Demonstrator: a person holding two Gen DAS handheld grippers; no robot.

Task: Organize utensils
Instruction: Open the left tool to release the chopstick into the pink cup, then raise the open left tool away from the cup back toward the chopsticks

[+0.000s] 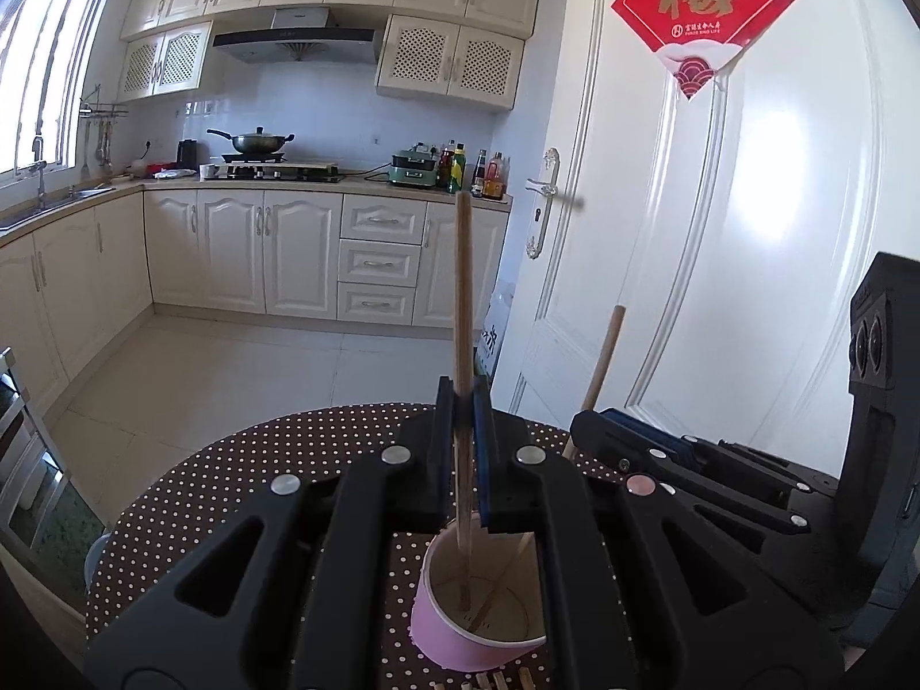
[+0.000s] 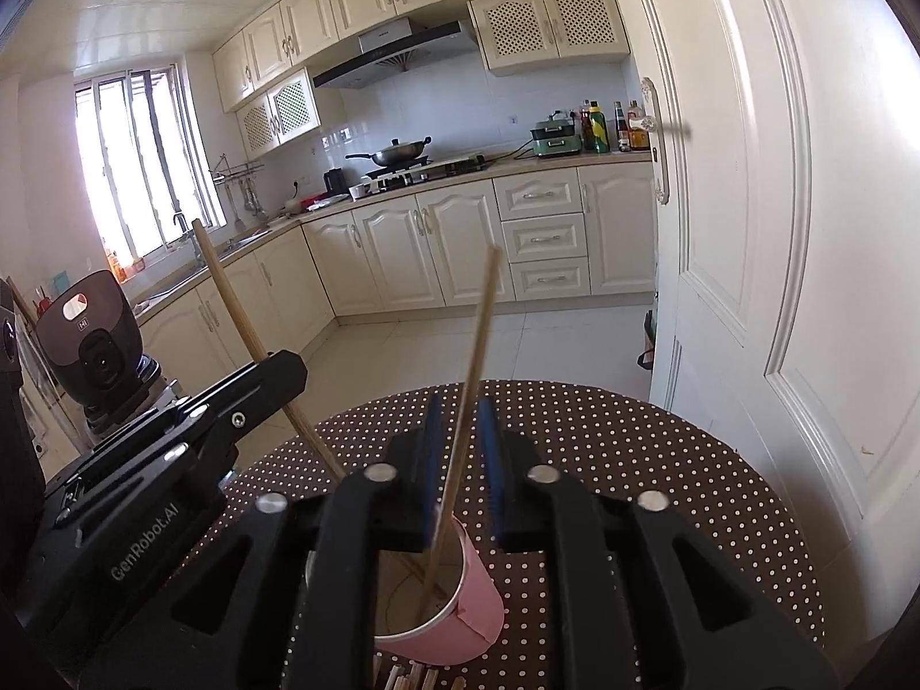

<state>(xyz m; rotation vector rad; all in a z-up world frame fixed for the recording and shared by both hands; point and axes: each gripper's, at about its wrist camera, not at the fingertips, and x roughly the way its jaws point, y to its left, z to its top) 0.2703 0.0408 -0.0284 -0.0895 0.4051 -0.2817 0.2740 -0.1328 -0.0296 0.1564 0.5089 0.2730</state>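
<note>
A pink paper cup (image 1: 460, 627) stands on the polka-dot table; it also shows in the right wrist view (image 2: 460, 627). My left gripper (image 1: 463, 414) is shut on a thick wooden chopstick (image 1: 463, 287), held upright with its lower end inside the cup. My right gripper (image 2: 460, 448) is open; a thin wooden chopstick (image 2: 474, 356) stands between its jaws without touching them, its lower end in the cup. The left gripper with its chopstick (image 2: 247, 333) shows at the left of the right wrist view. The right gripper (image 1: 690, 460) shows at the right of the left wrist view.
Several more wooden sticks (image 2: 408, 675) lie on the table (image 2: 632, 460) at the near edge of the cup. A white door (image 1: 719, 230) stands close on the right. Kitchen cabinets and floor lie beyond the table's far edge.
</note>
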